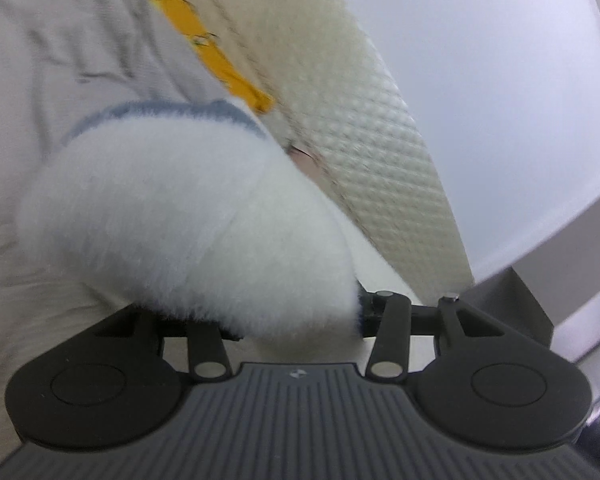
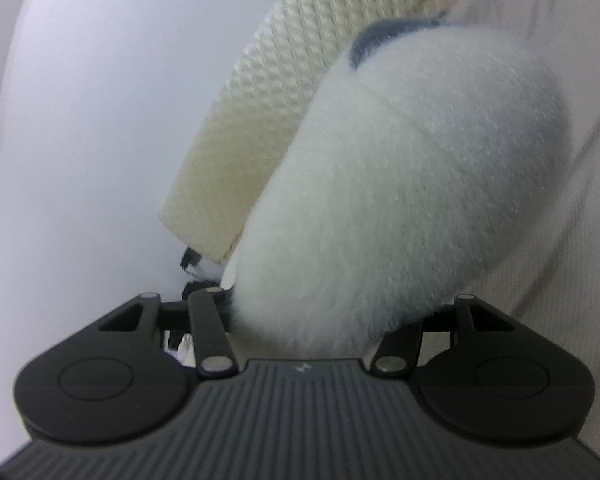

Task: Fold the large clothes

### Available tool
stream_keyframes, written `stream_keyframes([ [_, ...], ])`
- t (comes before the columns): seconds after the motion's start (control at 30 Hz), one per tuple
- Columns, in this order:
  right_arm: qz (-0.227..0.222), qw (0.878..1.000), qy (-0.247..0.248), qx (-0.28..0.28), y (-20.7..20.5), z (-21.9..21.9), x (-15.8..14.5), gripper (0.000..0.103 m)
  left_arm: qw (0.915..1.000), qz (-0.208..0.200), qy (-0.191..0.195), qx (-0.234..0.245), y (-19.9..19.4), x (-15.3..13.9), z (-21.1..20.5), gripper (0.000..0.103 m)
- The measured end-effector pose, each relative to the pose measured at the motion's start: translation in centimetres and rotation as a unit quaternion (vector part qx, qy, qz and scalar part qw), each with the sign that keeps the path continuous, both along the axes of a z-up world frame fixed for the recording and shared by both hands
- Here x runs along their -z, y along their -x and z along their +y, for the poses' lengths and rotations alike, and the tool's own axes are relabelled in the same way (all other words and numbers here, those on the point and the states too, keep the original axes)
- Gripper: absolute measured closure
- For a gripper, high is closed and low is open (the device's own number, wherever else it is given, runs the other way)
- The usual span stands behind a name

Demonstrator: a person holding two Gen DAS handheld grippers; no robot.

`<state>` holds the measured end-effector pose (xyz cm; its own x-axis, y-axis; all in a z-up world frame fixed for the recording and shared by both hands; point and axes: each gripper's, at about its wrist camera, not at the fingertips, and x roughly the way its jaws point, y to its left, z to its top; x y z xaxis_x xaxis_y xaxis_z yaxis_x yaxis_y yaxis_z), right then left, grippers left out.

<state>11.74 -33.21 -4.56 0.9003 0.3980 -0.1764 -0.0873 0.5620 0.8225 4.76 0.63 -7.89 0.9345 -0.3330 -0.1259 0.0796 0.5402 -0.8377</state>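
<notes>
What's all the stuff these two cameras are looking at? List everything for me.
Fleece garment: one, fluffy white with a blue-grey band, bunched in front of both cameras, reaching down to each gripper.
Sheet: one, pale grey, wrinkled, under the garment.
Mattress edge: one, cream, quilted, beside the sheet.
Yellow strip: one, between sheet and mattress edge in the left view.
Wall: white, behind.
Left gripper: one, black; fleece hides its fingers.
Right gripper: one, black; fleece hides its fingers.

Soft, even, bright light — both views motion-blurred, fisheye-bent at the edges, faint shadows.
</notes>
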Motion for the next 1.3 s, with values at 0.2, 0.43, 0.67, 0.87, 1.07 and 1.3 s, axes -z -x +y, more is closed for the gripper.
stream_keyframes([
  [0.2, -0.024, 0.999, 0.003, 0.027, -3.0, -4.5, -3.1, 0.046, 0.9989, -0.005, -0.014, 0.044, -7.0, -4.6, -4.0, 0.052],
  [0.43, -0.046, 0.997, 0.003, 0.065, -7.7, -10.3, -5.0, 0.046, 0.9960, -0.016, -0.040, 0.079, -16.4, -8.5, -9.9, 0.052],
  [0.67, -0.048, 0.993, 0.004, 0.104, -13.5, -16.5, -3.2, 0.046, 0.9918, -0.021, -0.060, 0.111, -26.0, -7.6, -16.4, 0.052],
  [0.87, -0.047, 0.990, -0.001, 0.135, -17.3, -20.0, 1.6, 0.045, 0.9870, -0.004, -0.057, 0.150, -32.2, -2.3, -20.2, 0.052],
  [1.07, -0.004, 0.989, -0.024, 0.146, -19.4, -21.7, 8.9, 0.045, 0.9825, 0.012, -0.089, 0.163, -35.9, 3.6, -22.2, 0.052],
  [1.3, 0.040, 0.986, -0.073, 0.141, -18.8, -21.5, 14.4, 0.045, 0.9759, 0.031, -0.086, 0.198, -37.0, 8.8, -20.8, 0.050],
])
